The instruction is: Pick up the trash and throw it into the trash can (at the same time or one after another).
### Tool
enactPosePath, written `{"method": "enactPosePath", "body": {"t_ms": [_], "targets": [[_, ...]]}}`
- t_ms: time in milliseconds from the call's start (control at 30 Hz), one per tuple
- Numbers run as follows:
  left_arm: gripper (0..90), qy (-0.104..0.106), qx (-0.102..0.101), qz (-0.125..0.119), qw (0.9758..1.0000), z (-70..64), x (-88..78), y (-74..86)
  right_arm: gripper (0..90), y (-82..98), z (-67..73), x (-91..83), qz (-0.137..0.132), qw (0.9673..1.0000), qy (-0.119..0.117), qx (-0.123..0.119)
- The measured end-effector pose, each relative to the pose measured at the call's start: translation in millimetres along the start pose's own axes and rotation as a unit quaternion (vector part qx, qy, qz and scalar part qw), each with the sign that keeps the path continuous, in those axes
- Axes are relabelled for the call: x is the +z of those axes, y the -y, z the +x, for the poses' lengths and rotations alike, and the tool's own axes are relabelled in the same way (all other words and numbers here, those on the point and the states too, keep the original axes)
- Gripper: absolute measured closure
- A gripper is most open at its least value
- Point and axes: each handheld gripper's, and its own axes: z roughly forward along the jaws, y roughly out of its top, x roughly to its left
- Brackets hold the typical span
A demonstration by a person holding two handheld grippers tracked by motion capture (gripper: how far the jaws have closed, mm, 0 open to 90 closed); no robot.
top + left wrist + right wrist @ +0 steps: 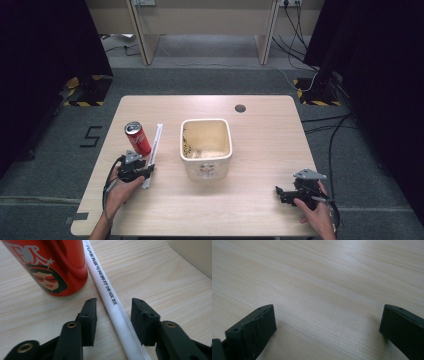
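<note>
Your left tool point(144, 170) sits at the worktop's point(260, 150) seven o'clock, its jaws spread on either side of the white wrapped straw point(110, 297) that lies flat on the wood, gaps showing on both sides, pads not pressing it. The red soda can point(53, 267) stands upright at the straw's ten o'clock, just beside it. A cream tub point(206, 147) holds the centre of the worktop. Your right tool point(280, 192) rests at five o'clock, jaws spread wide over bare wood.

The left gripper point(141, 171) sits over a white wrapped straw point(154, 148) beside a red can point(137, 138). A cream tub point(206, 146) stands mid-table.
</note>
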Motion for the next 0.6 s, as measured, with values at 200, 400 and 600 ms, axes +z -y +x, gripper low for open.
{"method": "enactPosePath", "body": {"t_ms": [200,400,600], "targets": [[70.7,0.004,0.018,-0.002,0.9998,-5.6,-1.1,0.8,0.5,0.1,0.1,-0.1,0.000,1.0000,0.000,-0.001],[78.7,0.016,0.022,-0.005,0.9996,-7.2,-1.6,1.9,0.5,0.1,0.2,-0.1,0.000,1.0000,-0.001,0.000],[79.9,0.025,0.021,-0.004,0.9995,-6.5,-2.4,1.8,0.5,0.1,0.2,-0.1,0.000,1.0000,-0.001,0.000]]}}
